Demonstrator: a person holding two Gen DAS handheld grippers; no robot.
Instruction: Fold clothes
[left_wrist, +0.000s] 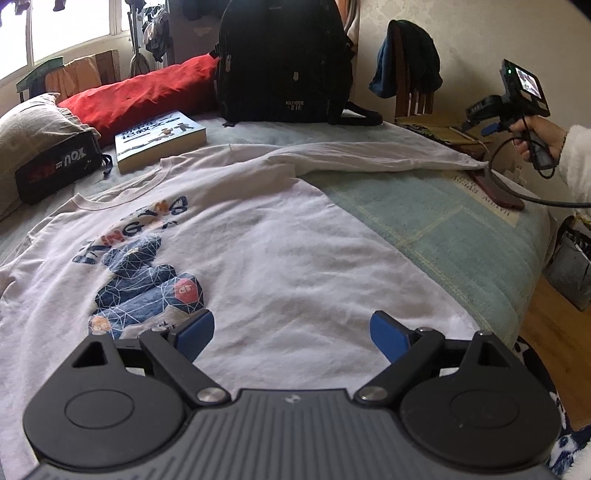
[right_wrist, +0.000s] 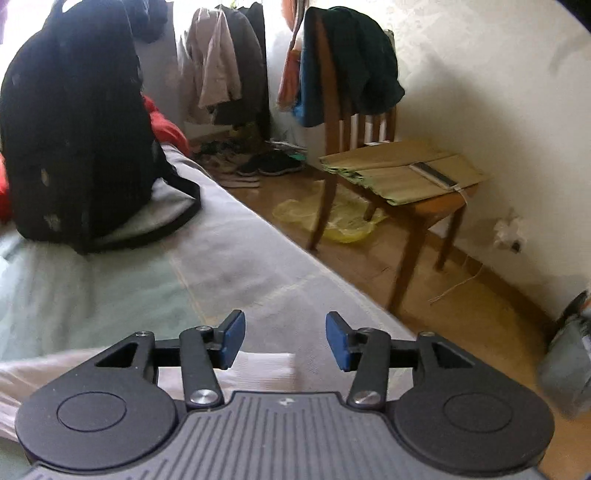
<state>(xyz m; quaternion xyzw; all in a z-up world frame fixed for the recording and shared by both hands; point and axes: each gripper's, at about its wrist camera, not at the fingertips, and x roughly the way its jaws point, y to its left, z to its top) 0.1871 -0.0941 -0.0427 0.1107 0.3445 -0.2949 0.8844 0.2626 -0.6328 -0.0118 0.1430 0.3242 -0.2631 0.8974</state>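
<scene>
A white long-sleeved shirt (left_wrist: 277, 240) with a blue printed front lies spread flat on the bed (left_wrist: 424, 221). Its right sleeve (left_wrist: 369, 158) stretches out to the bed's right edge. My left gripper (left_wrist: 291, 332) hovers wide open over the lower part of the shirt, with nothing between its blue pads. In the right wrist view my right gripper (right_wrist: 285, 339) is open above the bed edge. The white sleeve cuff (right_wrist: 266, 369) lies just below and behind its pads, not pinched. A person's hand (left_wrist: 535, 133) holds that gripper beyond the sleeve end.
A black backpack (left_wrist: 284, 62) stands at the far side of the bed, with a red cushion (left_wrist: 147, 92), a book (left_wrist: 159, 140) and a black pouch (left_wrist: 55, 166) to its left. Another book (left_wrist: 491, 192) lies near the sleeve end. A wooden chair (right_wrist: 388, 166) stands beside the bed.
</scene>
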